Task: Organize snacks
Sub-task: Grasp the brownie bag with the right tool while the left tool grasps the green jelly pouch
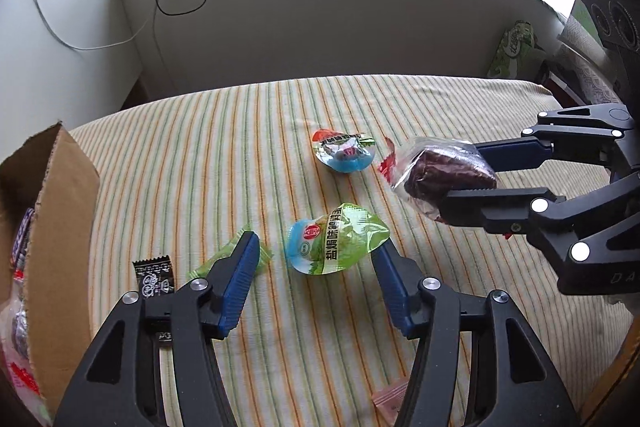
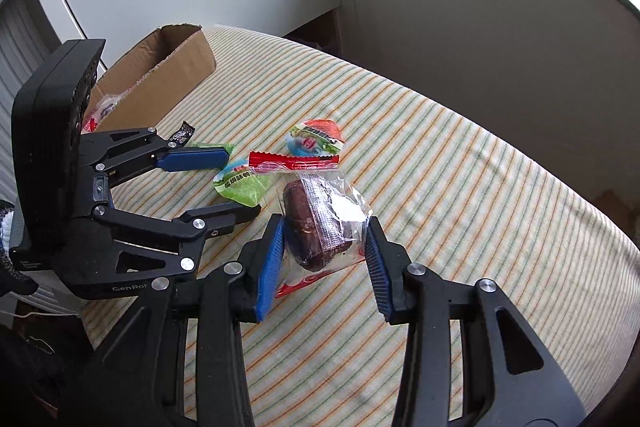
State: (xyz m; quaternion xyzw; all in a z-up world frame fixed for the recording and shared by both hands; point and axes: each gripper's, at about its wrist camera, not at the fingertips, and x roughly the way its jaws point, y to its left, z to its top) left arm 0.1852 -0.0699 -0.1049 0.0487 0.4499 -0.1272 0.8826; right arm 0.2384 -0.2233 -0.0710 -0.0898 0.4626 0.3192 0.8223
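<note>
My right gripper [image 2: 325,227] is shut on a clear packet with a dark brown snack [image 2: 316,223] and holds it above the striped tablecloth; it also shows in the left wrist view [image 1: 444,171]. My left gripper [image 1: 316,247] is open, its jaws on either side of a green-and-blue egg packet [image 1: 336,243] lying on the cloth; the same packet shows in the right wrist view [image 2: 240,185]. A blue-and-red packet [image 1: 344,155] lies farther back. A small green candy [image 1: 228,259] and a black sachet [image 1: 154,277] lie left of my left gripper.
An open cardboard box [image 1: 60,227] with several snacks inside stands at the table's left edge; it also shows in the right wrist view [image 2: 160,75]. A pink wrapper [image 1: 390,401] lies near the front. Walls and a window sill with plants stand behind the table.
</note>
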